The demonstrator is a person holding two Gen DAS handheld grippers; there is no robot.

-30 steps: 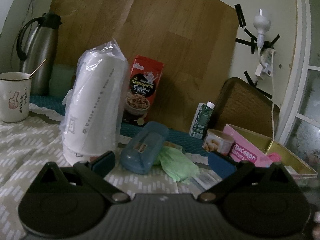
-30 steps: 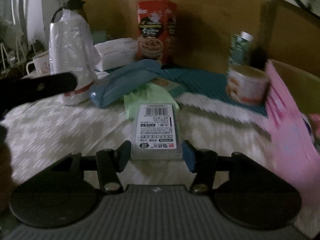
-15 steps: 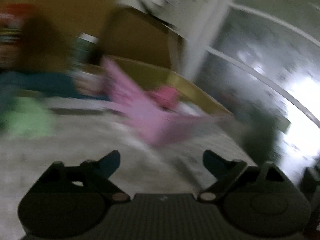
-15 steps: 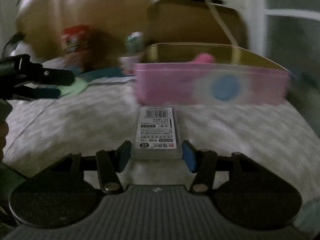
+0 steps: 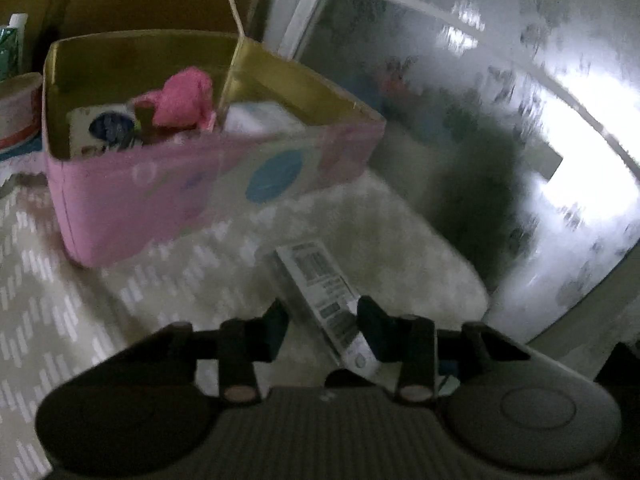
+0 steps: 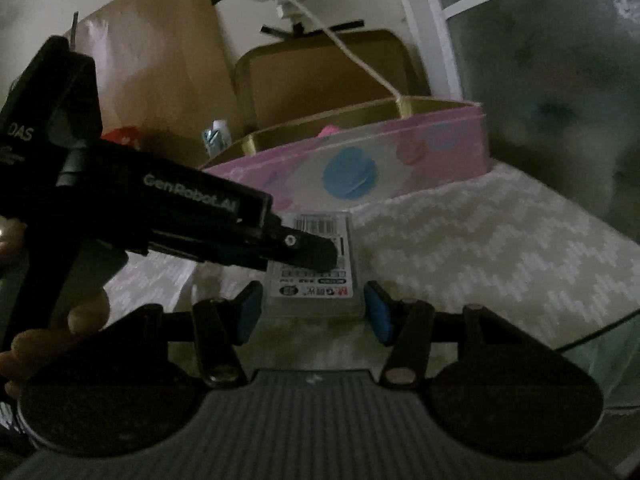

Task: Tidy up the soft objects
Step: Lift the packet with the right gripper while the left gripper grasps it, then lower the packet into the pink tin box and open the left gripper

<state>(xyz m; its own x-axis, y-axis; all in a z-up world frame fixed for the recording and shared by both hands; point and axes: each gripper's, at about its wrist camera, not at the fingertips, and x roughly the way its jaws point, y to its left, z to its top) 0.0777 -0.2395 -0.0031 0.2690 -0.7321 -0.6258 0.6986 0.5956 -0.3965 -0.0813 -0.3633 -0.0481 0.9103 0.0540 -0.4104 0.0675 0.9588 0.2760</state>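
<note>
A flat white pack with a barcode label (image 6: 316, 268) sits between the blue pads of my right gripper (image 6: 313, 312), which is shut on it above the patterned cloth. My left gripper (image 5: 322, 328) has come in from the left and its jaws have closed around the same pack (image 5: 326, 292); in the right wrist view its black finger (image 6: 308, 250) lies across the pack. The pink tin box (image 5: 168, 184) stands just beyond, open, with a pink soft object (image 5: 184, 98) and other packs inside.
The box's lid (image 6: 320, 76) stands upright behind the pink box (image 6: 360, 168). A white cable (image 6: 352, 52) hangs down to the box. A small tub (image 5: 16, 108) sits left of the box. A window pane (image 5: 500, 100) is on the right. The table edge curves at right.
Both grippers swung right from the cluttered table towards the pink box. My left gripper narrowed and closed on the pack that my right gripper carries.
</note>
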